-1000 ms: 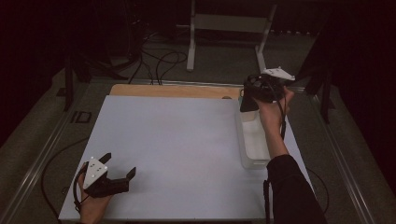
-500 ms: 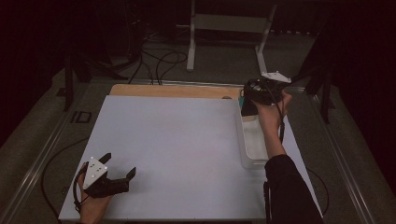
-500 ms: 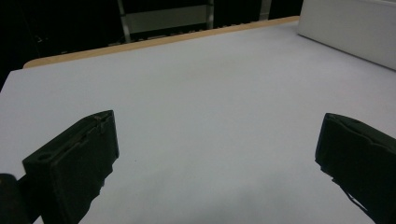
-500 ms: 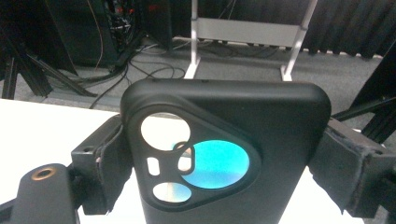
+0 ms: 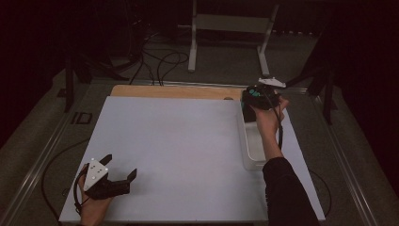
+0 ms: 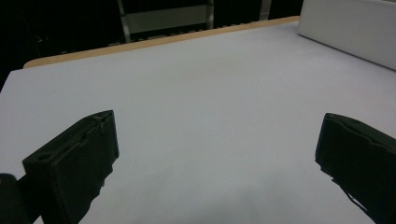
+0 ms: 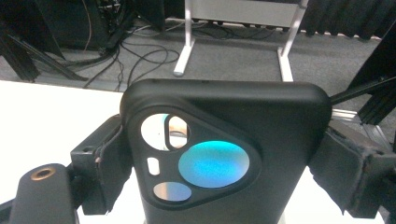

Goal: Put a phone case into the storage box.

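Black smartphone in a matte black case (image 7: 224,154), w/ a triangular camera cluster and a round teal-tinted lens, is clamped by its two long edges in the right gripper (image 7: 224,163). Phone stands upright, back side toward the gripper's own camera, prob. so the jaws bear on the stiff case edges rather than the lenses. In the high view the right gripper (image 5: 258,96) is lifted above the far end of the clear rectangular plastic bin (image 5: 250,148); phone (image 5: 254,94) shows there as a dark block w/ a teal spot. The bin sits on the right part of the white table (image 5: 179,141), long side running away from the person. Holding the phone over the bin's far end suggests it is either going into the bin or just coming out; can't tell which from this moment.

Left gripper (image 5: 115,179) rests well left of the bin, near the table's front edge, held in a hand (image 5: 91,207), w/ grey three-cornered plate on top. Jaws spread wide apart, nothing between them; the left gripper view shows bare white table between the jaws (image 6: 215,154) and a bin wall (image 6: 350,28) at upper right. Looks parked out of the way, ready if needed.
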